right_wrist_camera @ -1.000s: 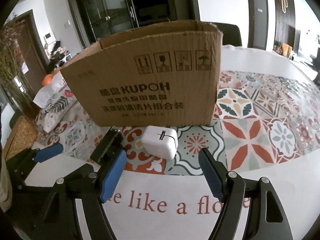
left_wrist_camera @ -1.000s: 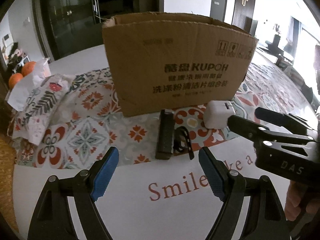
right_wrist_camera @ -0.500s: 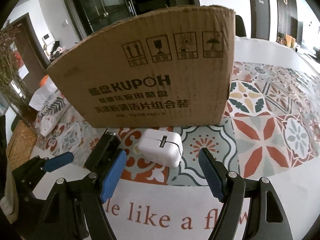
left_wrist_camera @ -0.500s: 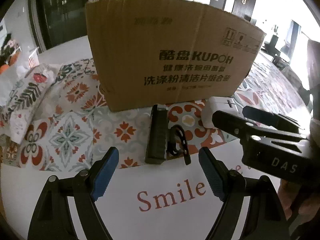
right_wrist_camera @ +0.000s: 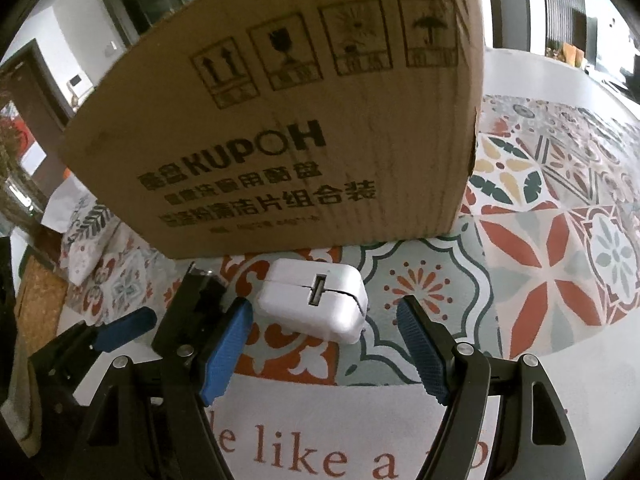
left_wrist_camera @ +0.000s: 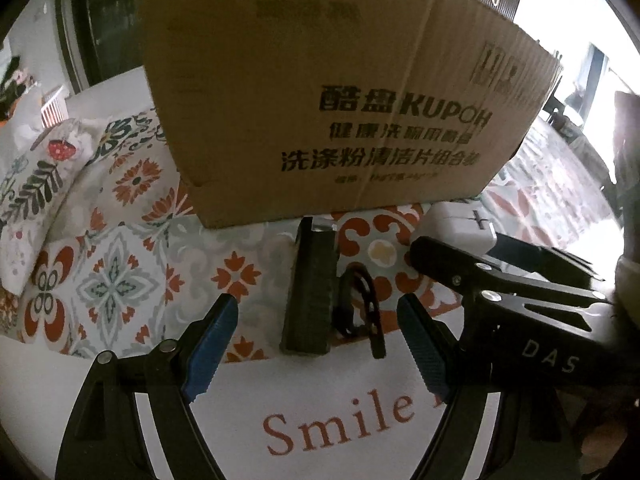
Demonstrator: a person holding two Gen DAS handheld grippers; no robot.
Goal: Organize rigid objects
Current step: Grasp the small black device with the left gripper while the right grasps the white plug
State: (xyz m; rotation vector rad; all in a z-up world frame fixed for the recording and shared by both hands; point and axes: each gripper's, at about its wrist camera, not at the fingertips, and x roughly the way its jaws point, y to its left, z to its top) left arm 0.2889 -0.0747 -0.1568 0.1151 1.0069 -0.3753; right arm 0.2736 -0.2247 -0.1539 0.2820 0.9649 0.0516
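Both our grippers, left point(left_wrist_camera: 318, 334) and right point(right_wrist_camera: 324, 338), hold fingers open: near black clip point(left_wrist_camera: 310, 292), white charger point(right_wrist_camera: 316, 300).

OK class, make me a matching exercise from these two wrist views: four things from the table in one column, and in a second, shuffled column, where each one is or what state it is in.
Things
1. cardboard box
2. white charger block
3. black rectangular block
4. left gripper

Descriptions
A. lies just ahead of the right gripper
B. jaws open, nothing held
C. stands behind both small items
D. has a black clip beside it

Pairs: 1-C, 2-A, 3-D, 4-B
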